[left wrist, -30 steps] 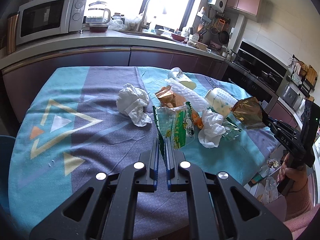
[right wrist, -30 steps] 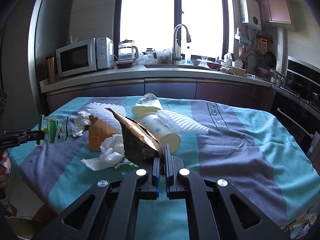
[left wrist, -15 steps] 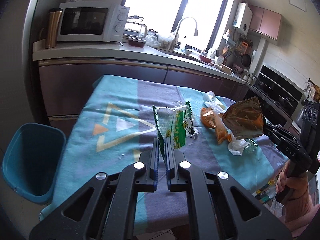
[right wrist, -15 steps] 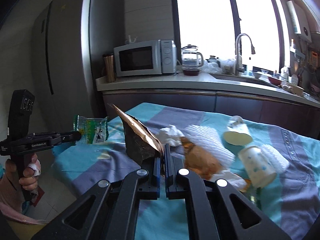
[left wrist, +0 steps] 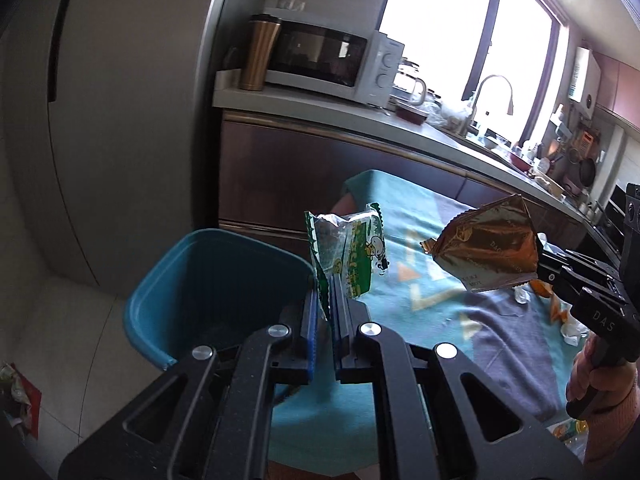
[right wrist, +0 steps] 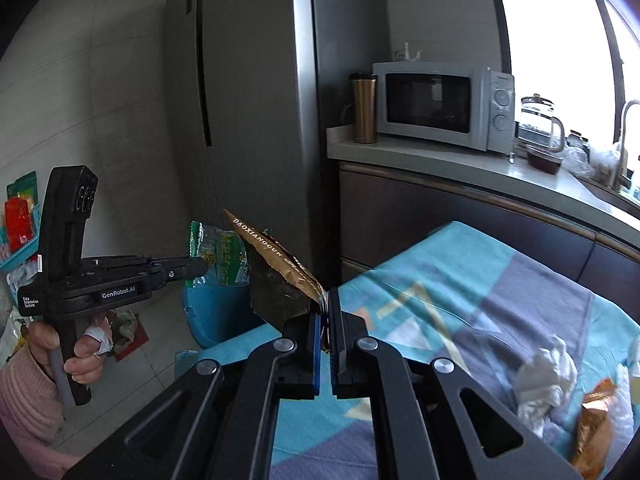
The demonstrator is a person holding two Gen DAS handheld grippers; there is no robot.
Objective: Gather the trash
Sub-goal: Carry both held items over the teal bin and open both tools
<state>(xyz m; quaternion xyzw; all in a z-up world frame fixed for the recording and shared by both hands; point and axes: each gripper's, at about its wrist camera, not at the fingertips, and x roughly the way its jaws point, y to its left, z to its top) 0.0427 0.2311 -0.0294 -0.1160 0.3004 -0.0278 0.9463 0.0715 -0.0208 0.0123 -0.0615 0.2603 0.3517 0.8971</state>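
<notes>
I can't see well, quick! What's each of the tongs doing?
Left tongs: closed on the green wrapper.
Right tongs: closed on the brown bag.

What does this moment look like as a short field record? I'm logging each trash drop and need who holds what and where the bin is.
left gripper: shut on green wrapper, held at the bin's near rim
right gripper: shut on brown foil bag, over the table edge
bin: teal, open, on the floor beside the table
table: patterned cloth, crumpled tissue and orange wrapper left on it
released yet: no
</notes>
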